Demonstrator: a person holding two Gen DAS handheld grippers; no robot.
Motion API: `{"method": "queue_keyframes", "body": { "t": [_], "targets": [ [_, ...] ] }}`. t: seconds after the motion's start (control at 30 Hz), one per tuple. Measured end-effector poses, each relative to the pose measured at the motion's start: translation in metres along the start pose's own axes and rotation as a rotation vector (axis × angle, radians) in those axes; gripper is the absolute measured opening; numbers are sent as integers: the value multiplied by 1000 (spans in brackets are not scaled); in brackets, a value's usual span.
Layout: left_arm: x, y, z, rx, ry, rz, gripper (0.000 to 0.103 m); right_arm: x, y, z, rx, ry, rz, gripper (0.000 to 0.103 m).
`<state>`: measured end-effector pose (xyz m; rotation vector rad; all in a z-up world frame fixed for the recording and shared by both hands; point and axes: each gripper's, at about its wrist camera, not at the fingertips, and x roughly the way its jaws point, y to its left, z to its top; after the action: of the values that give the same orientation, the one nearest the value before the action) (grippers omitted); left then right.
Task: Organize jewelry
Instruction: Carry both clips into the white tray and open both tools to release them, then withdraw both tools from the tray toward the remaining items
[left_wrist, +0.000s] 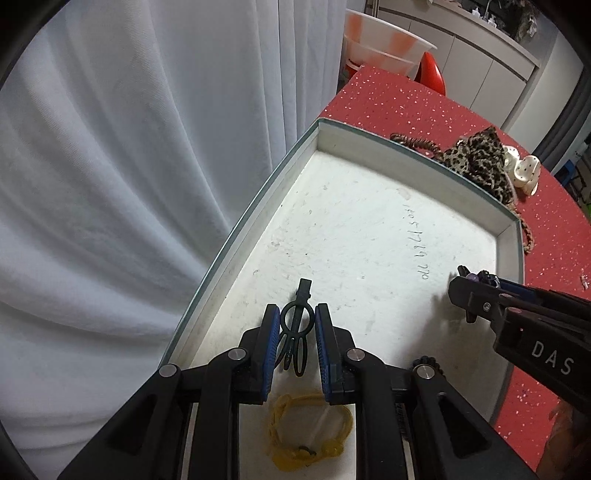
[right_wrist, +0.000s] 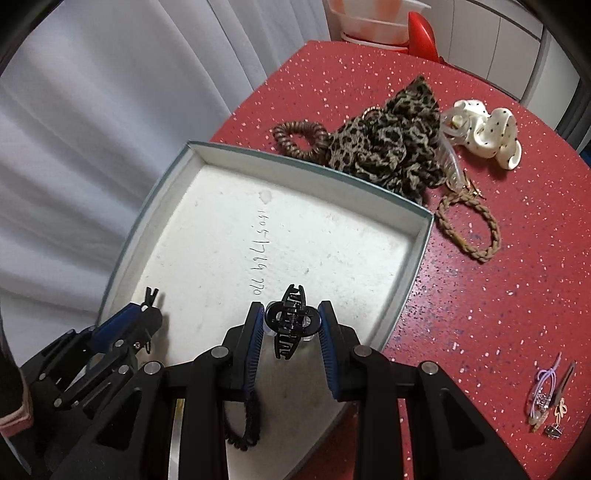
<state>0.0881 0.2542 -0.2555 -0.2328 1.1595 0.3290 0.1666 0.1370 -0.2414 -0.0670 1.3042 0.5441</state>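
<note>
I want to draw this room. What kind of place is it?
Probably a home kitchen or dining corner: a round red speckled table, long white curtains and pale cabinet doors under a counter behind it.

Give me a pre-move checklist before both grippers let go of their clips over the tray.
1. Left gripper has the black hair clip between its pads: ok.
2. Right gripper is shut on the black claw clip: ok.
3. Both grippers are over the white tray: ok.
4. Tray floor beneath the claw clip is bare: ok; the black hair tie lies nearer the camera.
5. Yellow hair tie is clear of the left drop spot: cannot tell, it lies just behind the fingers.
6. Height of either clip above the tray floor: cannot tell.
</note>
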Motion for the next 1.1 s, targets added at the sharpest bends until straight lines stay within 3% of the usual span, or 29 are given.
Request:
{"method": "queue_keyframes", "body": {
  "t": [0.3, 0.47, 0.7, 0.73, 0.77, 0.8, 0.87, 1.1],
  "targets": [
    [9, -2, 0, 19, 12, 13, 21, 9, 1, 0, 0, 16, -13, 33],
    [10, -3, 2, 6, 15, 20, 21, 9, 2, 5, 8, 21, 4, 43],
    [7, -7, 3, 23, 24, 26, 22, -12, -2, 5, 10, -4, 12, 46],
    [7, -9, 4, 24, 28, 28, 30, -15, -3, 5, 11, -8, 15, 46],
    [6, -9, 4, 23, 29, 31, 73, -18, -3, 5, 12, -11, 16, 46],
    [2, -8, 5, 12, 14, 47, 103, -22, -4, 4, 11, -17, 19, 46],
    [-10, -9, 6, 12, -31, 68, 103, -28, -4, 5, 7, -25, 22, 46],
    [-20, -15, 14, 23, -21, 68, 103, -46, -12, 0, 29, -48, 34, 47]
  ]
}}
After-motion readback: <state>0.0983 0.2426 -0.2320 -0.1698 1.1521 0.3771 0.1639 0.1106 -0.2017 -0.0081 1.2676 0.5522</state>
